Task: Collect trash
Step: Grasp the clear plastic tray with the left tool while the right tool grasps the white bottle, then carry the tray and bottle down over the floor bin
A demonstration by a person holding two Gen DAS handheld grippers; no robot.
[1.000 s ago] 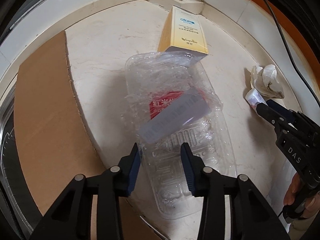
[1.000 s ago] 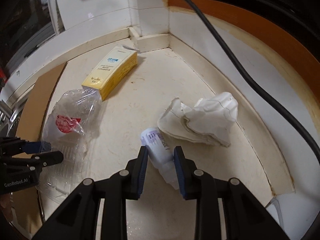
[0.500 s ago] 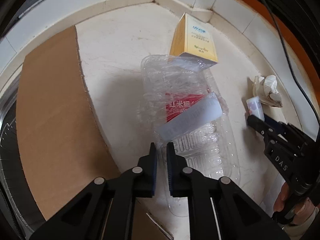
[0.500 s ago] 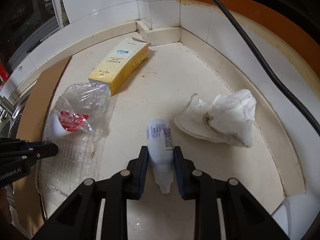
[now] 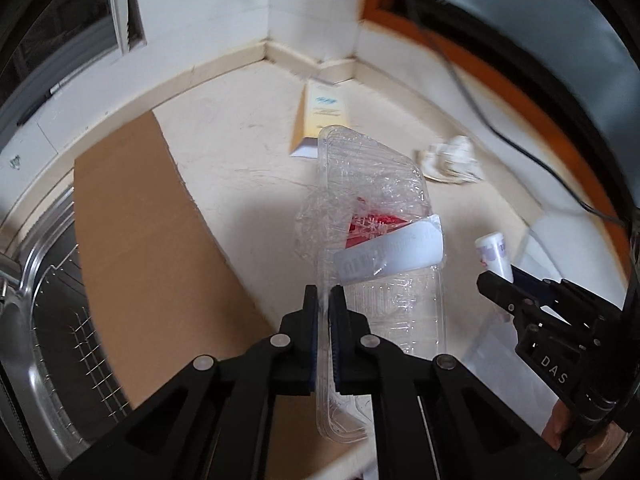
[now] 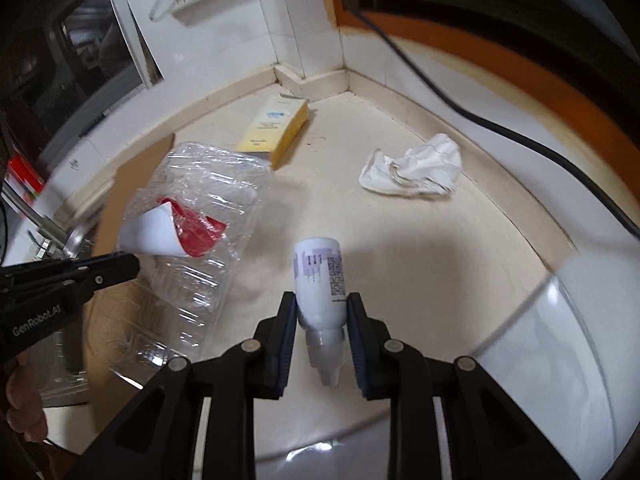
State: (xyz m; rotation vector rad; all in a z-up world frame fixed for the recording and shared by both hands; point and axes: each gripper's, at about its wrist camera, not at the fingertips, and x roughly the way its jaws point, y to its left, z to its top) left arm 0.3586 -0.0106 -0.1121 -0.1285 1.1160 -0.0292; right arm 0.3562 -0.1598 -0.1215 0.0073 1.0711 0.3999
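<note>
My left gripper is shut on the edge of a clear plastic tray with a red and white label, holding it lifted off the counter; the tray also shows in the right wrist view. My right gripper is shut on a small white bottle, raised above the counter, nozzle toward the camera. The bottle and right gripper show at the right of the left wrist view. A yellow box and a crumpled white paper lie on the counter.
A brown cardboard sheet lies at the left beside a metal sink with a wire rack. A black cable runs along the orange-trimmed wall. A white rounded container rim is at the lower right.
My left gripper closed on the tray's edge and lifted it off the counter. My right gripper lifted the bottle and pulled back from the paper.
</note>
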